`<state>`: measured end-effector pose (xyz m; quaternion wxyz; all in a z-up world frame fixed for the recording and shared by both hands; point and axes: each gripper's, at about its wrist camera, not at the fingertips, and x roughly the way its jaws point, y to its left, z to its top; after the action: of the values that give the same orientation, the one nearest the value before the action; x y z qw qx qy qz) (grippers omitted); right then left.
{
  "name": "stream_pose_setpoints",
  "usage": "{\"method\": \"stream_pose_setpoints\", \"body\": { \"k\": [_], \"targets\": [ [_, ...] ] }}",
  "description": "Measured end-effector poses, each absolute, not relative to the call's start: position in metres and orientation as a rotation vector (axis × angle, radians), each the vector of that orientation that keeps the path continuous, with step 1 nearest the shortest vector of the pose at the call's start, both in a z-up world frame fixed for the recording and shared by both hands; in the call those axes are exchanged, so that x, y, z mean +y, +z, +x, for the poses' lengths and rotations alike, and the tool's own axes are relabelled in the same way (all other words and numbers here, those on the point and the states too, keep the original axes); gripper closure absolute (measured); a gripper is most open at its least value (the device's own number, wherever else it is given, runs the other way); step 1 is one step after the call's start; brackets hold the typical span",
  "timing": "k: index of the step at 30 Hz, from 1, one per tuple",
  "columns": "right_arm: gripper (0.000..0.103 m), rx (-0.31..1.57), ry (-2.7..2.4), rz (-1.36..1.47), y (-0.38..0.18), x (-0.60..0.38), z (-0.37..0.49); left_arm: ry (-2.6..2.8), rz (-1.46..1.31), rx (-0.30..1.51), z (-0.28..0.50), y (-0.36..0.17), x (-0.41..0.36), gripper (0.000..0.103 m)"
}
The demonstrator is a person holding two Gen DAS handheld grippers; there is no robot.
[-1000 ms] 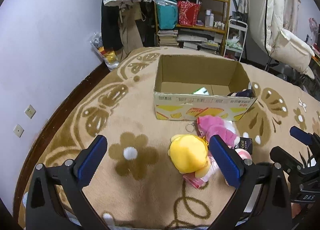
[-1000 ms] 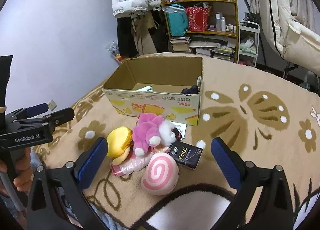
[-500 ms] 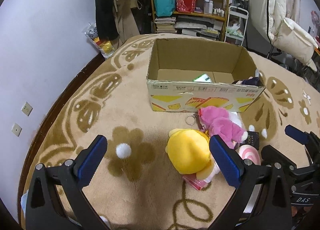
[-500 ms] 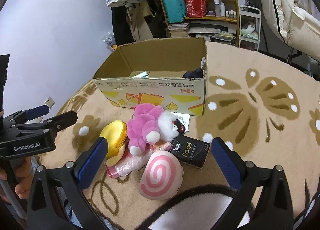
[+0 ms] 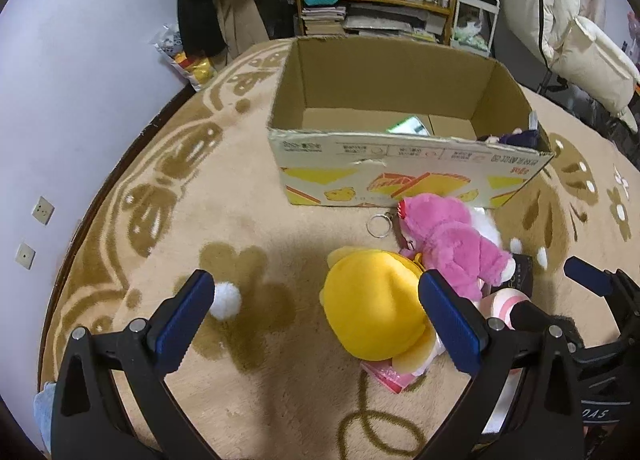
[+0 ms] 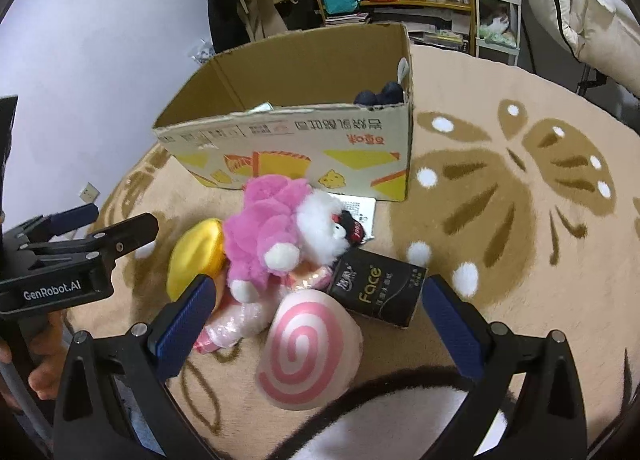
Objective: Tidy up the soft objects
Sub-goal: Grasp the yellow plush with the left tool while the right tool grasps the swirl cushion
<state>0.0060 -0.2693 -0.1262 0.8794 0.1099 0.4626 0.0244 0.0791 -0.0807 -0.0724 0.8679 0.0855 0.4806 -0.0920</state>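
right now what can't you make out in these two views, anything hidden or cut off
- Dark plush in the cardboard box: both views show only its top above the front wall.
- Green-white packet in the box: left view, mostly hidden by the wall; print unreadable.
- Pink wrapped packet: buried under the yellow plush and pink plush.
- Black Face pack: small print too tiny.
- Paper sheet: mostly hidden behind the pink plush.

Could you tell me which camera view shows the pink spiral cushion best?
The right wrist view: the pink spiral cushion lies whole between the open gripper's fingers. The left wrist view shows only a sliver behind that gripper's finger.
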Motion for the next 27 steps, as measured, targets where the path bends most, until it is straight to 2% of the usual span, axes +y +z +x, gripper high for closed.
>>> {"method": "stream_pose_setpoints", "body": {
  "k": [24, 26, 27],
  "targets": [
    [0.0, 1.057, 0.049, 0.199, -0.151, -0.266, 0.014, -0.28, 0.248, 1.123, 0.097, -0.109, -0.106, 0.002],
    [0.007, 1.074, 0.04, 0.186, -0.153, -0.265, 0.015, -0.283, 0.25, 1.132, 0.097, -0.112, -0.107, 0.002],
    [0.015, 1.084, 0.044, 0.187, -0.155, -0.265, 0.016, -0.287, 0.25, 1.135, 0.097, -0.114, -0.108, 0.002]
  ]
}}
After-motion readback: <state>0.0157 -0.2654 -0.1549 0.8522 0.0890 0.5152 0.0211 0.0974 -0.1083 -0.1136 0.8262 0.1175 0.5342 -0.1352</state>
